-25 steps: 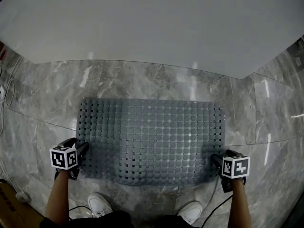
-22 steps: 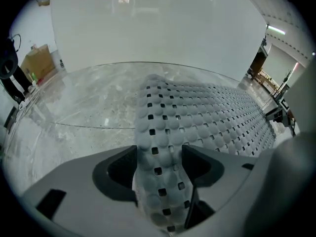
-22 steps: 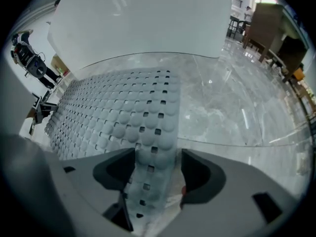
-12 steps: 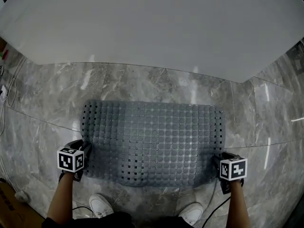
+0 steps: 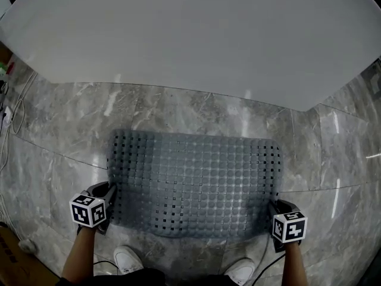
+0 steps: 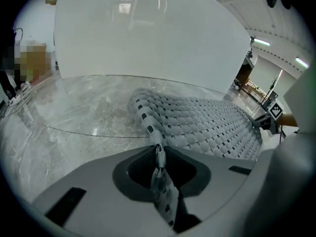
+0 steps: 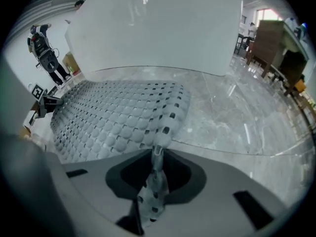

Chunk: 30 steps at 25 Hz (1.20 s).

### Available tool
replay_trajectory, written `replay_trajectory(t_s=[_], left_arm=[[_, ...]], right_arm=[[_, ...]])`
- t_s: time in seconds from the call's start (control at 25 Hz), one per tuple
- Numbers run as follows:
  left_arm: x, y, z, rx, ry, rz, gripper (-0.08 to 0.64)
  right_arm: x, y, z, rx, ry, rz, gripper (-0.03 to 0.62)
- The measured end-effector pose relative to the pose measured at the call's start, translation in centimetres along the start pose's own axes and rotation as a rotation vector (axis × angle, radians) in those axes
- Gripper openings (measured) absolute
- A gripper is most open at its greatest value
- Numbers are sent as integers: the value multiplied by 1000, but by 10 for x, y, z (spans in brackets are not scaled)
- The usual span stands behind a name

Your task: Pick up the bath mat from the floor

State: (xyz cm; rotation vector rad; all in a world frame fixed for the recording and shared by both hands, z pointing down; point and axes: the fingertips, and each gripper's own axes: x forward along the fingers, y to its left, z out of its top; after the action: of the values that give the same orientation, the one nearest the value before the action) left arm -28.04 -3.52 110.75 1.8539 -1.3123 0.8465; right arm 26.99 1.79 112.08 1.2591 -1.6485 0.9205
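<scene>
Much grey marble floor (image 5: 196,109) is showing around the perforated bath mat (image 5: 196,180), which is lying on it. Left tool (image 6: 158,154) is closing, pinching the mat's left edge; right tool (image 7: 157,154) is closing, pinching its right edge.

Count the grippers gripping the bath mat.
2. The left gripper is closing on the near left corner of the bath mat, the right gripper on its near right corner; its edge sits between each pair of jaws. None hidden.

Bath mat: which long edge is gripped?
The bath mat edge nearest the shoes: the left gripper and right gripper jaws are closing on its corners, not the far edge.
</scene>
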Motion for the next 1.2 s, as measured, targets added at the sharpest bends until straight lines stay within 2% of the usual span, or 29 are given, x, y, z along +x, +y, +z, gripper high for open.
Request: replay_trajectory(t_s=[0.28,0.36,0.68,0.84,0.92,1.04,1.2], left_arm=[[-26,-16,21,33,-127,-42,54],[-35,-21,26,36,-155,-46,53],[-79,-59,65,49,-233,-67,49],[-113,-91,97,69,-234,-105,46],[-130,-107,112,81,-226,-131,44],[-157,-127,139,84,-247,-145,43],[-208,-134,192,59,-295,-120,41]], right_arm=[[-33,12,19,-26,-135,14,75],[-44,17,27,-59,-169,10,72],[-99,49,59,-139,-225,33,64],[-138,86,74,-202,-209,82,64],[-157,98,81,-199,-218,78,60],[-190,98,103,-200,-258,60,58],[-251,93,142,-208,-295,22,58]])
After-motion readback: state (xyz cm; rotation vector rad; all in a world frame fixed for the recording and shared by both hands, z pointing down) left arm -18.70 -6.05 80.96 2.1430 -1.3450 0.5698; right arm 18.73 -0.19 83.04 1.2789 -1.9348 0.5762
